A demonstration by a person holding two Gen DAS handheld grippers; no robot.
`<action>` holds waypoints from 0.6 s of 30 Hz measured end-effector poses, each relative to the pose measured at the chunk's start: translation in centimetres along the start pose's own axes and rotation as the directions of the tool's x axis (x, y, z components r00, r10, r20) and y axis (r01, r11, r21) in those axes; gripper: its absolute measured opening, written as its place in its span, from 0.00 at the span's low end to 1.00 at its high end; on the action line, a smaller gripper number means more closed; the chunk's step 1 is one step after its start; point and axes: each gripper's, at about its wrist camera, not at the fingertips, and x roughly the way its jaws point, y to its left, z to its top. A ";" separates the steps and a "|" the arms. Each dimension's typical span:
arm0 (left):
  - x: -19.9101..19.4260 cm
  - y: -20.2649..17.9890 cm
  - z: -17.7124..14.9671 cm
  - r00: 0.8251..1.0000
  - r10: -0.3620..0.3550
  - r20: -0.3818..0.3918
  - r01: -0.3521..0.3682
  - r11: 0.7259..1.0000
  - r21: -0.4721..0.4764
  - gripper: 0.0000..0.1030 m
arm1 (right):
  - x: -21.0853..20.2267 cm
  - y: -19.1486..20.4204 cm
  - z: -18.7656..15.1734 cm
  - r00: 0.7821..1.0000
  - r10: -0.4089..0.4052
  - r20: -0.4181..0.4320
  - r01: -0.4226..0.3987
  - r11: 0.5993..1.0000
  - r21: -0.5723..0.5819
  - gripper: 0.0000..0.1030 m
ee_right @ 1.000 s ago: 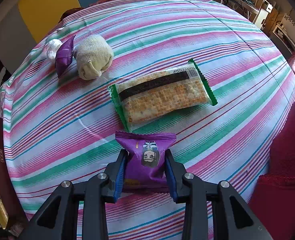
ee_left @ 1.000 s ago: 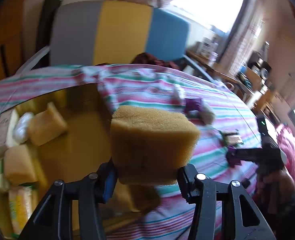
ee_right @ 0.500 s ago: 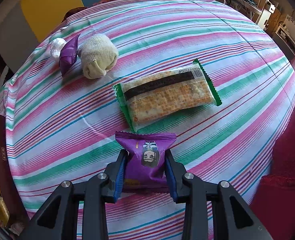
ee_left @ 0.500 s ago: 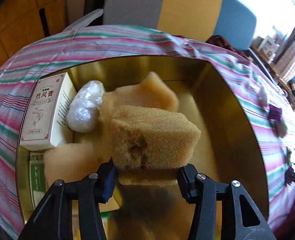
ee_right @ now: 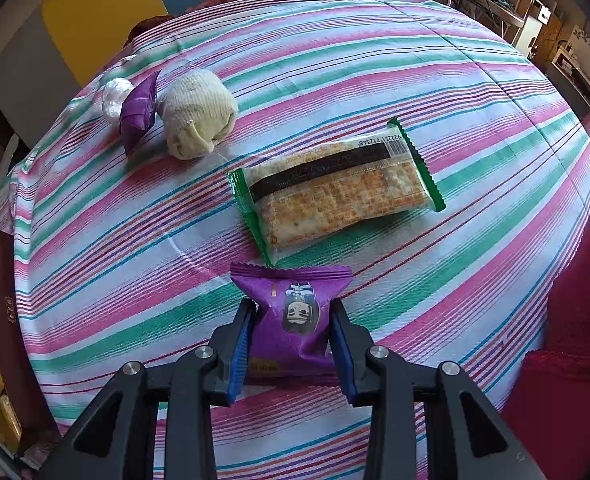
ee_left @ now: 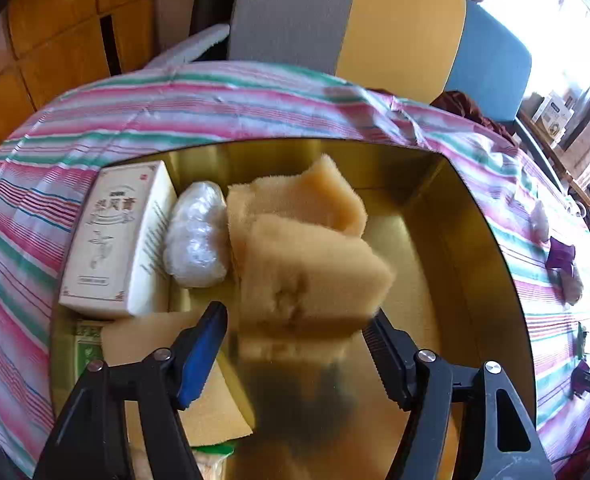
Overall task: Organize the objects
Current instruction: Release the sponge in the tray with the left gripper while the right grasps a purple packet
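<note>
Foam sponge, carried over from the worktop, now sits in the gold tin as the left gripper fingers open off it, so that piece is stowed, while the right gripper stays clamped on the purple packet.

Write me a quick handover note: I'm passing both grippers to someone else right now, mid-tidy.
Left gripper: jaws opening over the gold tray, letting go of a yellow sponge that sits between them against another sponge.
Right gripper: shut on a purple snack packet at the striped tablecloth.
Done: tray also holds a white box and a plastic-wrapped bundle.
Left on the cloth: green-edged cracker pack, rolled sock, second purple packet, small white wrapped ball. Probably carry the held packet to the tray next.
</note>
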 end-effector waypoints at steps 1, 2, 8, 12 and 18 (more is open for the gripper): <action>-0.2 -0.1 -0.1 1.000 0.000 0.008 0.000 1.000 0.002 0.69 | -0.1 0.0 0.0 1.000 0.002 0.000 -0.002 1.000 0.002 0.36; -0.6 0.0 -0.2 1.000 0.000 0.016 0.000 1.000 0.003 0.69 | -0.2 -0.1 0.0 1.000 0.003 0.001 -0.003 1.000 0.002 0.36; -3.3 0.4 -1.5 0.996 0.019 0.086 -0.020 1.000 0.003 0.71 | -0.6 -0.2 -0.1 1.000 0.007 0.006 -0.007 1.000 -0.006 0.35; -5.3 0.7 -2.8 0.991 0.031 0.132 -0.030 1.000 -0.008 0.71 | -0.6 0.1 -0.4 1.000 0.004 0.007 -0.004 1.000 -0.015 0.35; -8.3 1.1 -5.1 0.979 0.040 0.200 -0.039 0.999 -0.010 0.76 | -0.8 0.6 -0.5 1.000 -0.012 0.009 0.012 0.999 -0.036 0.35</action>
